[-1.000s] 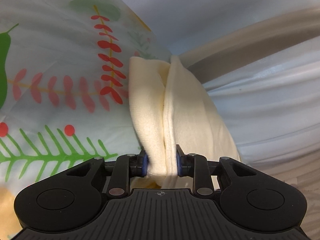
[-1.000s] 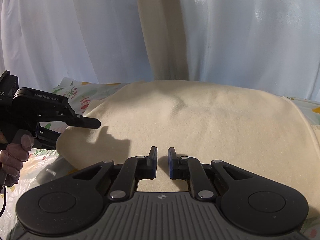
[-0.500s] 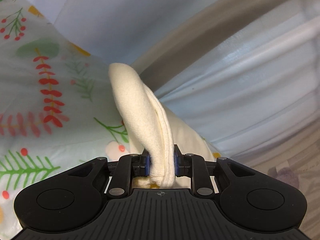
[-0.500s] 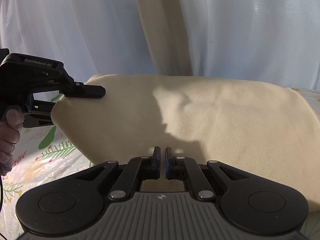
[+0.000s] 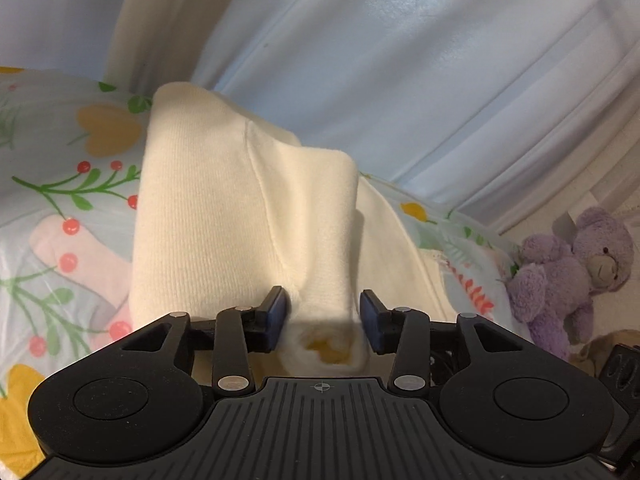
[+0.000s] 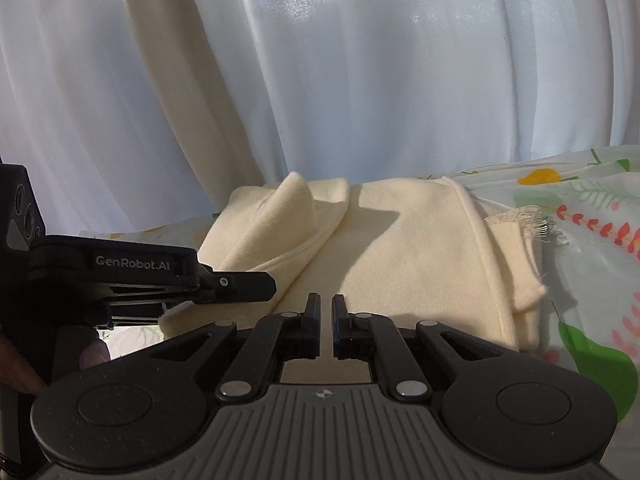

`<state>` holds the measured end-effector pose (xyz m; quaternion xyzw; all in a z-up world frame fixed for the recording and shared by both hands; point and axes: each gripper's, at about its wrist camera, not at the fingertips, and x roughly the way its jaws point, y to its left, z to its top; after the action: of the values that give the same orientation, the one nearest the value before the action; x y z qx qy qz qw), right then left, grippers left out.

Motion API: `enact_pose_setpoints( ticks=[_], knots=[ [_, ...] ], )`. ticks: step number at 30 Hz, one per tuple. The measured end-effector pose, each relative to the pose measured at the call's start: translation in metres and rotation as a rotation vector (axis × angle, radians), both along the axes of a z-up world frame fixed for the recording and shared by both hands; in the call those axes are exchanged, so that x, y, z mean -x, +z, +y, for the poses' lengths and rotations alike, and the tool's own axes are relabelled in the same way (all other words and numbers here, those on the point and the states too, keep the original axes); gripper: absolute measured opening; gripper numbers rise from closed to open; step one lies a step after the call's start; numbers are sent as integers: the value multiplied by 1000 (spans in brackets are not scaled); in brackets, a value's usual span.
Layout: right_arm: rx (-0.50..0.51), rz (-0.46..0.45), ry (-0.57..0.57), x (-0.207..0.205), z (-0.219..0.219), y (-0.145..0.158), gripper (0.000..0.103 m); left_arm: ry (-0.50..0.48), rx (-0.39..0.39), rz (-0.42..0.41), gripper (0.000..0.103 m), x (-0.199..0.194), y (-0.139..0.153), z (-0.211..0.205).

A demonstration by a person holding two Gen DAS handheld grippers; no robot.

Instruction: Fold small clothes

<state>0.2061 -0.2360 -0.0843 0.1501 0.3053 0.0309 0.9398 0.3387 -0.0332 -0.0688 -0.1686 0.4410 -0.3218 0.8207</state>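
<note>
A cream knit garment point(image 6: 400, 256) lies folded over on the floral sheet point(image 6: 592, 216). In the left wrist view the garment point(image 5: 240, 216) is bunched up right in front of my left gripper point(image 5: 324, 314), whose jaws stand open with a fold of the cloth loose between them. My right gripper point(image 6: 326, 316) hovers low over the near edge of the garment, its jaws nearly together with a narrow gap and nothing visibly held. The left gripper point(image 6: 240, 284) shows at the left in the right wrist view, at the garment's left edge.
A pink sock point(image 5: 80, 256) lies on the sheet left of the garment. A purple teddy bear point(image 5: 572, 276) sits at the right. White curtains point(image 6: 360, 80) hang behind the bed. A frayed cloth label point(image 6: 520, 220) sticks out on the garment's right side.
The left gripper carried the garment's edge over and opened, letting the cloth go. The garment now lies folded lower. The right gripper's jaws parted slightly.
</note>
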Motion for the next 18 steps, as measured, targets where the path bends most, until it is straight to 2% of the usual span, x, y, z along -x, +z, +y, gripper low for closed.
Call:
enact_pose_setpoints(
  ticks=[2, 5, 6, 10, 12, 15, 18],
  knots=[
    [-11, 9, 5, -1, -4, -1, 6, -37, 17, 9, 47, 10, 6, 6],
    [-51, 25, 2, -7, -12, -1, 8, -49, 18, -55, 53, 26, 22, 22],
    [-82, 32, 0, -10, -15, 1, 13, -29, -1, -76, 58, 31, 27, 27],
    [-269, 59, 9, -23, -32, -2, 36, 56, -104, -142, 60, 37, 30, 42],
    [-381, 79, 9, -32, -38, -7, 40, 75, -147, -102, 60, 31, 19, 45],
    [-449, 131, 16, -53, -40, -19, 42, 61, -144, -34, 60, 24, 1, 43],
    [-529, 170, 35, -70, -40, -29, 45, 63, -169, -53, 61, 24, -7, 41]
  ],
)
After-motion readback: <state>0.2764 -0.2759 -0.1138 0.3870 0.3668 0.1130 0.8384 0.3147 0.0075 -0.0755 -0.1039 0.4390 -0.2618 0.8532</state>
